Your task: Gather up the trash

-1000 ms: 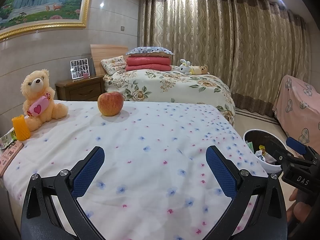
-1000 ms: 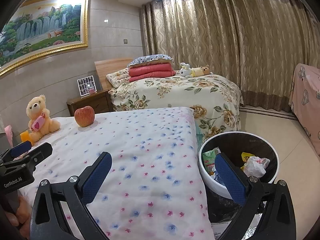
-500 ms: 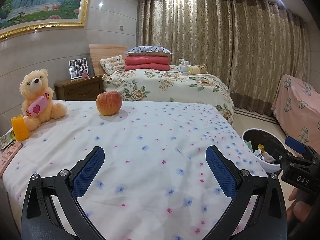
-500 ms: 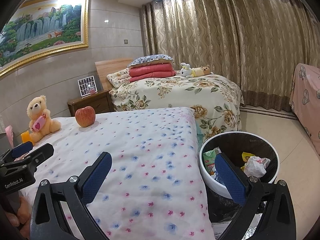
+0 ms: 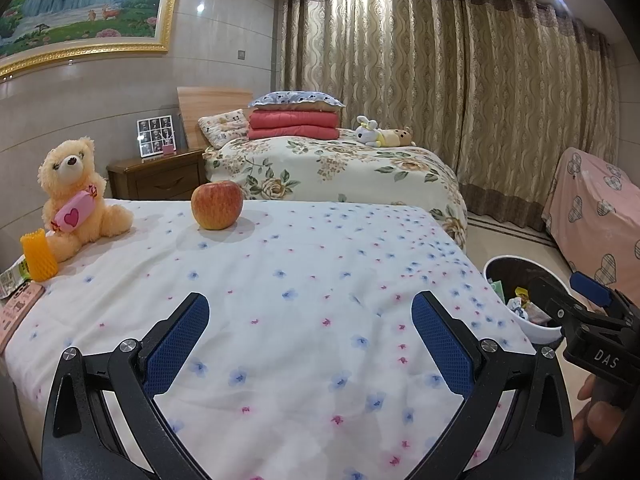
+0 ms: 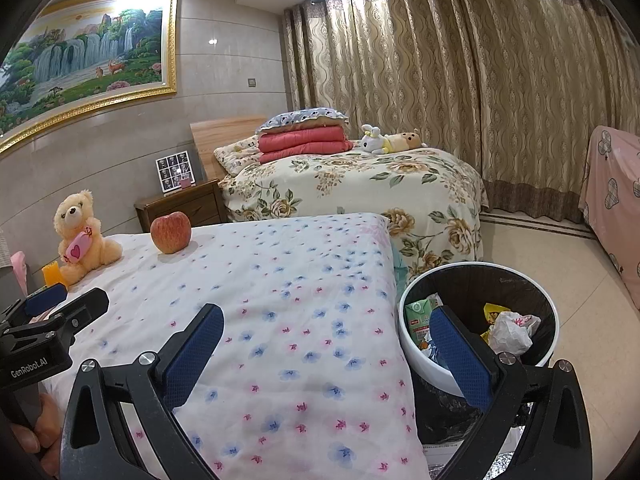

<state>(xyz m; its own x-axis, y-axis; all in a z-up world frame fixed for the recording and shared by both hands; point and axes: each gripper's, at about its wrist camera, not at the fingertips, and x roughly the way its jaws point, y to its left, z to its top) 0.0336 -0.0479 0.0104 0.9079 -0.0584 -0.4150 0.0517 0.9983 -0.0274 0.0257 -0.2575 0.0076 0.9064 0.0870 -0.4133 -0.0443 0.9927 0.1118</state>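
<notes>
— Presently, how is the left gripper [image 5: 310,340] held?

— Spread wide, nothing gripped; likewise the right gripper [image 6: 326,344], beside the trash bin [image 6: 416,350].

— Where is trash seen?

— Wrappers [image 5: 16,300] lie far left, by the orange holder [image 5: 38,256] and teddy bear [image 5: 76,200], nearer the left; an apple [image 5: 217,205] is left alone

A home bedroom: beds [image 5: 340,168], nightstand [image 5: 160,176], curtains [image 5: 440,80]

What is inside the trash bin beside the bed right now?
The trash bin holds a green carton, a crumpled white bag and a yellow wrapper. The right gripper, open, has one finger covering part of the contents; anything deeper is hidden.
</notes>
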